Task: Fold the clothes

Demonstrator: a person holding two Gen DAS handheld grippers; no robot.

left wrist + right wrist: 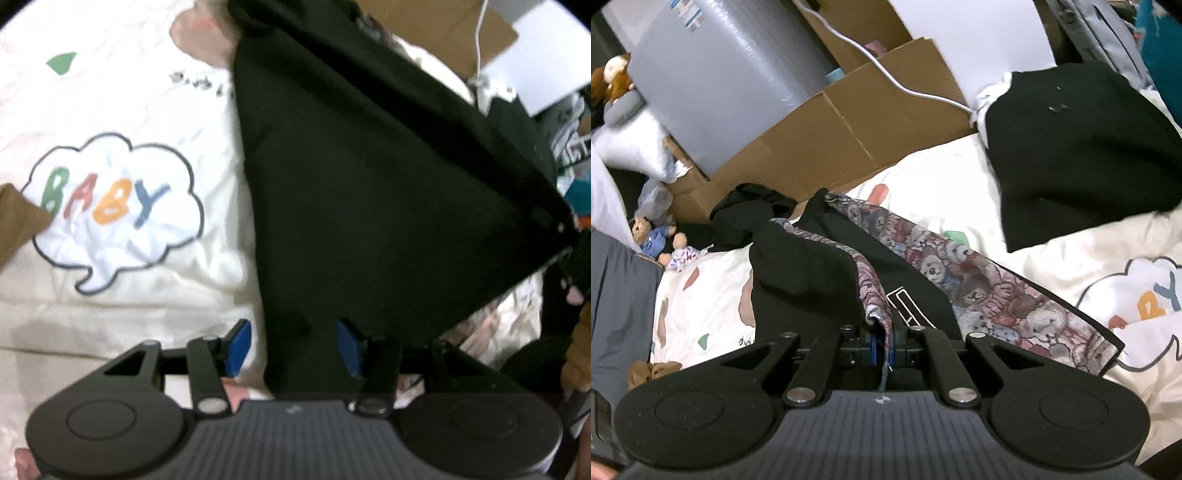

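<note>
A black garment [369, 184] hangs taut over the bed as a wide triangle that narrows toward my left gripper [293, 347]. A bunch of it fills the gap between the blue pads [347, 347], which stand half apart and grip it. In the right wrist view the same dark garment [812, 266] lies draped ahead, with a teddy-bear print panel [979, 288] running off to the right. My right gripper [881, 347] is shut on the print's hem. Its far corner reaches the right edge of the left wrist view, where a fingertip [574, 295] shows.
A cream bedsheet [110, 92] with a "BABY" cloud print [110, 210] covers the bed. A folded black pile [1071, 147] sits at the back right. Behind the bed stand a cardboard box [849, 122], a grey wrapped appliance [720, 74] and a white cable [886, 74]. Small stuffed bears [653, 236] lie at the left.
</note>
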